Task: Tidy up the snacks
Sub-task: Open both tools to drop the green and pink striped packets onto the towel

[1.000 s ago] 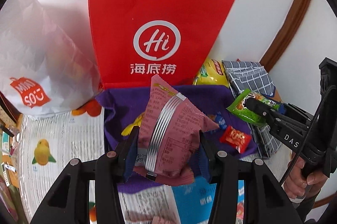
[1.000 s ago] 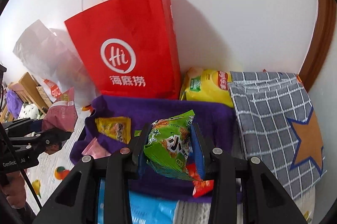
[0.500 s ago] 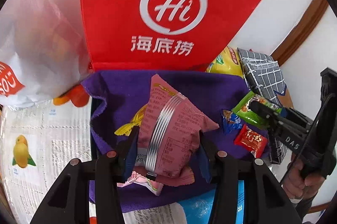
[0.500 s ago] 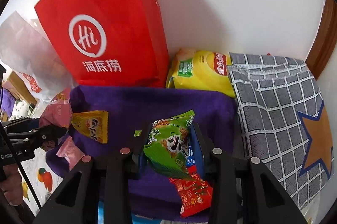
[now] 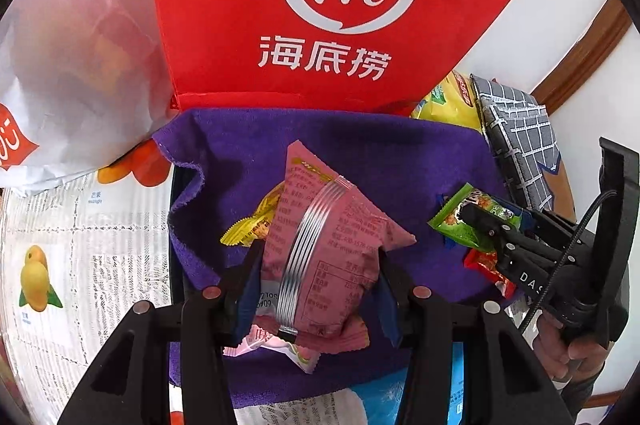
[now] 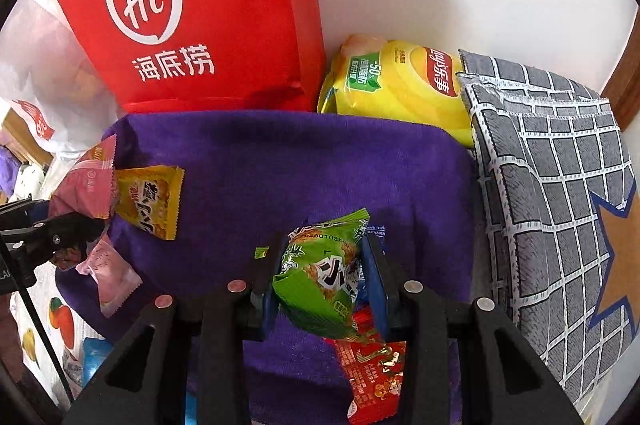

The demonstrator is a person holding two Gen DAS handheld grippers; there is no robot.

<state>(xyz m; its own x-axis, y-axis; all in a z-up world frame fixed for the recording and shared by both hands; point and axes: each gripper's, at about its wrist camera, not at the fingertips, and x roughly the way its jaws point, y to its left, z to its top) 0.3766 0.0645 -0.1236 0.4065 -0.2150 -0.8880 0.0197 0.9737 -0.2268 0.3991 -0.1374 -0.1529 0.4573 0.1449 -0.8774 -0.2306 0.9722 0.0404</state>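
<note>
**Placement phase: two snack packets held above the purple cloth**

**Step in hand.** Both grippers carry one packet each over the purple cloth (image 6: 288,161), which lies in front of the red paper bag (image 5: 320,5). Judged from the frames, this is the set-down stage of the sorting task.

**Left gripper** (image 5: 316,289). Clenched on the pink snack packet (image 5: 324,249); the blue pads press its lower sides and the packet stands upright between them. A yellow sachet (image 6: 152,201) and a small pink sachet (image 6: 108,277) lie on the cloth just beside and below it.

**Right gripper** (image 6: 324,285). Clenched on the green snack packet (image 6: 324,277), tilted in the grip. A red sachet (image 6: 372,377) lies on the cloth directly beneath.

**Pose.** Both grippers point steeply downward at the cloth, side by side and well apart. A hand (image 5: 568,345) is visible on the right gripper's handle.

**Next move.** Each packet probably needs a free patch of cloth: clear of the yellow and pink sachets on the left, clear of the red sachet on the right. Lower until the packet touches the cloth, then part the pads.

**Surroundings.** A yellow chip bag (image 6: 400,85) and a grey checked cloth (image 6: 560,185) lie beyond the purple cloth.
</note>
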